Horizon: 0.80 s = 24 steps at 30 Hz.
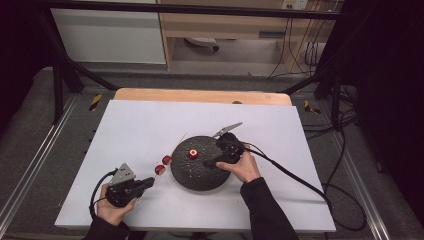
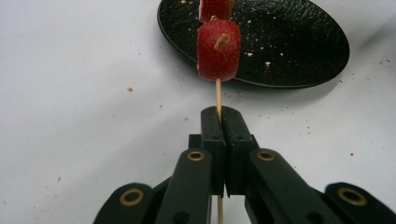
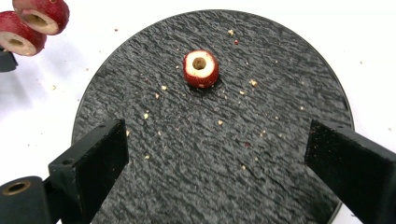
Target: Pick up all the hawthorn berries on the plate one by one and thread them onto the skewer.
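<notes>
My left gripper (image 1: pixel 150 182) (image 2: pixel 221 112) is shut on a thin wooden skewer (image 2: pixel 217 95), held low over the white table left of the plate. Two cored red fruit pieces (image 1: pixel 160 169) (image 2: pixel 218 50) (image 3: pixel 18 35) are threaded on it, one behind the other. On the round black plate (image 1: pixel 200 175) (image 2: pixel 289 42) (image 3: pixel 261 84) lies one more red fruit piece (image 1: pixel 193 154) (image 3: pixel 200 68), hole facing up. My right gripper (image 1: pixel 214 151) (image 3: pixel 217 140) hovers over the plate's right half, open wide. Nothing is between its fingers, and the fruit lies ahead of them.
The white table top (image 1: pixel 150 125) stretches behind and to both sides of the plate, with a wooden edge (image 1: pixel 200 95) at the back. Crumbs dot the plate and the table near it. A cable (image 1: pixel 300 180) trails from the right gripper across the table's right side.
</notes>
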{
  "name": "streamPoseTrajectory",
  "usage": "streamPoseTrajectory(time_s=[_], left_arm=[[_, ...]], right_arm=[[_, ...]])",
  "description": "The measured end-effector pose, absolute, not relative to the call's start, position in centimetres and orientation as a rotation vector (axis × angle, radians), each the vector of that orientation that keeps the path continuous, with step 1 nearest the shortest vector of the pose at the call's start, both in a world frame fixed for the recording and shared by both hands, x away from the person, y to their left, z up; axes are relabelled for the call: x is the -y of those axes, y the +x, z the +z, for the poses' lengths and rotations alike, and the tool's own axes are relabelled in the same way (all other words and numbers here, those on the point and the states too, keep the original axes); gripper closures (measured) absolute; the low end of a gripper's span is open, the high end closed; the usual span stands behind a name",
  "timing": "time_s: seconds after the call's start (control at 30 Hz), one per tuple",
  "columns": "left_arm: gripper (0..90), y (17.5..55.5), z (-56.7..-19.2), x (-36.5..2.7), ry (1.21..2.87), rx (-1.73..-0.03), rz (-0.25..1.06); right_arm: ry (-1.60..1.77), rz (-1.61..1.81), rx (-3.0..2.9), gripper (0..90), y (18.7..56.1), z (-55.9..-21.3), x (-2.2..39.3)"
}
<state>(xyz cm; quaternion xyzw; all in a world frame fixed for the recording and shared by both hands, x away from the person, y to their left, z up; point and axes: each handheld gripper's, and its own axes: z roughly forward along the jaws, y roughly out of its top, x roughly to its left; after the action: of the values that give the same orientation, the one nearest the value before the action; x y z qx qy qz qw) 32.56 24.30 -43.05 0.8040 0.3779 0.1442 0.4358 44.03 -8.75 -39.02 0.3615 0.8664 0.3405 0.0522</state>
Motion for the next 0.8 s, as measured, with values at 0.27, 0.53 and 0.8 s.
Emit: streamPoseTrajectory(time_s=[0.27, 0.53, 0.8], left_arm=[[88.5, 32.8, -43.1, -24.7, 1.989, -0.960, 0.357], [88.5, 32.9, -43.2, -24.9, 1.983, -0.973, 0.356], [88.5, 32.9, -43.2, -25.0, 1.980, -0.975, 0.355]], right_arm=[[1.070, 0.992, -2.657, 8.3, 44.9, -39.1, 7.2], [1.059, 0.951, -2.678, 10.9, 46.1, -39.1, 5.3], [1.049, 0.918, -2.707, 19.7, 47.2, -39.2, 3.6]])
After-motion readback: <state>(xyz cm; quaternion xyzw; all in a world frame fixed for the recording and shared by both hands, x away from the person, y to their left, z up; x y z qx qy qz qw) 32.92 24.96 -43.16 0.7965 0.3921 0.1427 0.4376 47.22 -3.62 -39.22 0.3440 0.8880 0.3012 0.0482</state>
